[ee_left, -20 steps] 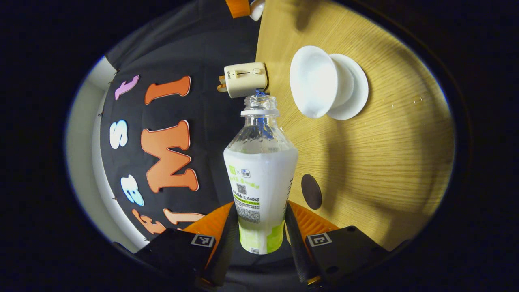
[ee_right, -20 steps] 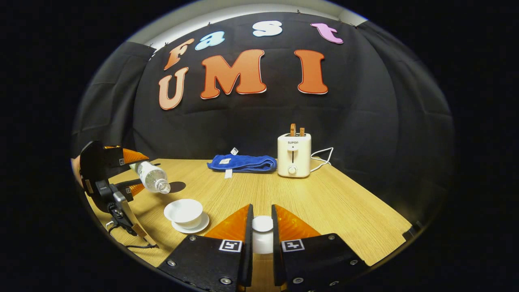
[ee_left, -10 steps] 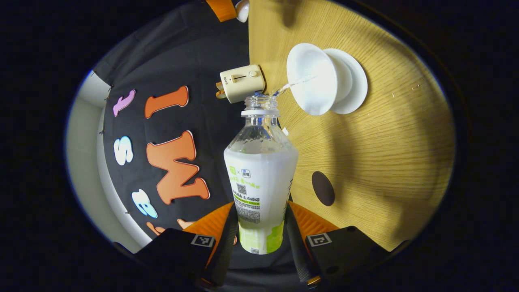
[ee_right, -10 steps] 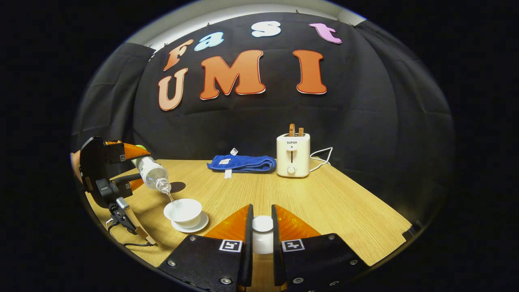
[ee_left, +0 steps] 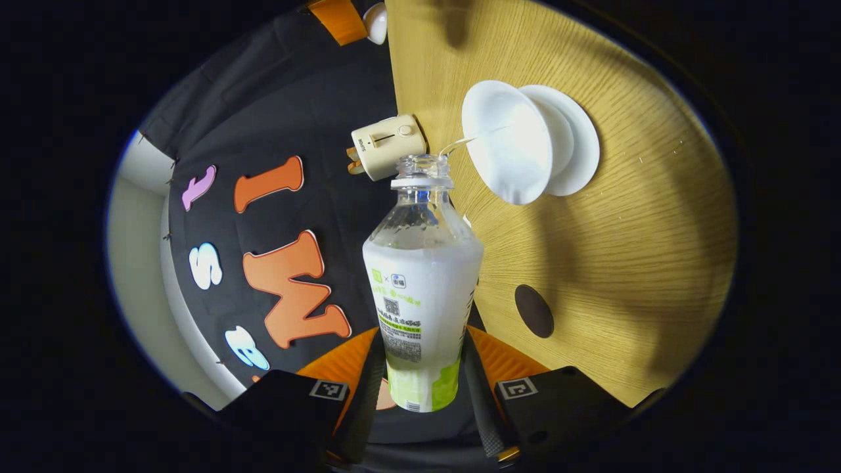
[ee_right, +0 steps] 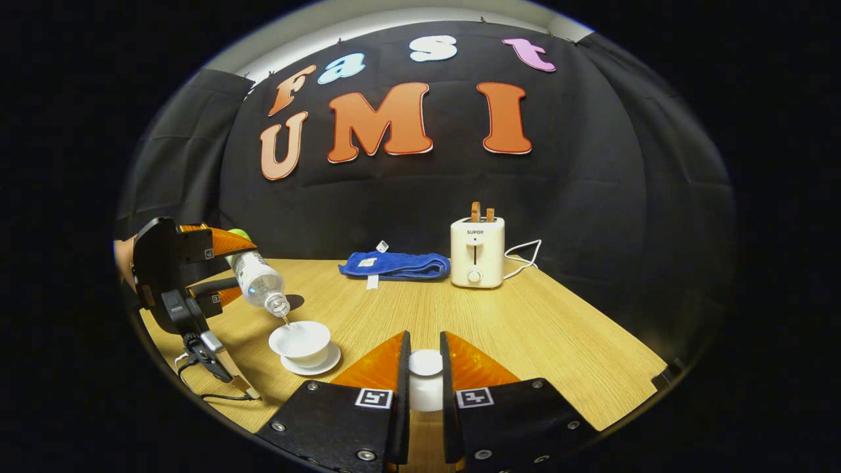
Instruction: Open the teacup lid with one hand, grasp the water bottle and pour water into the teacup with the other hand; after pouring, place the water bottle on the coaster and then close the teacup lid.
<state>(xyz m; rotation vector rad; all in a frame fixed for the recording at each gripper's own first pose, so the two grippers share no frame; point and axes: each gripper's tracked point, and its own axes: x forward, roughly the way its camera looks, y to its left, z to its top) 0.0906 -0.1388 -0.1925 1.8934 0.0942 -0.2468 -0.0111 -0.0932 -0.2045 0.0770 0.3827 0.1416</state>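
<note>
- A cream toaster (ee_right: 477, 252) is stood near the far edge of the wooden table (ee_right: 539, 341), two slices held upright in its slots.
- A white cord (ee_right: 522, 251) is looped beside it.
- A folded blue towel (ee_right: 394, 265) is laid just left of it.

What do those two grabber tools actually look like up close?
Each is a black block with two wedge-shaped orange fingers, ribbed on top. The right gripper carries a small square black-and-white marker at the base of each finger, as does the left gripper. Seen from the right gripper view, the left gripper has a chunky black body, a handle below and a thin dark cable trailing onto the table.
</note>
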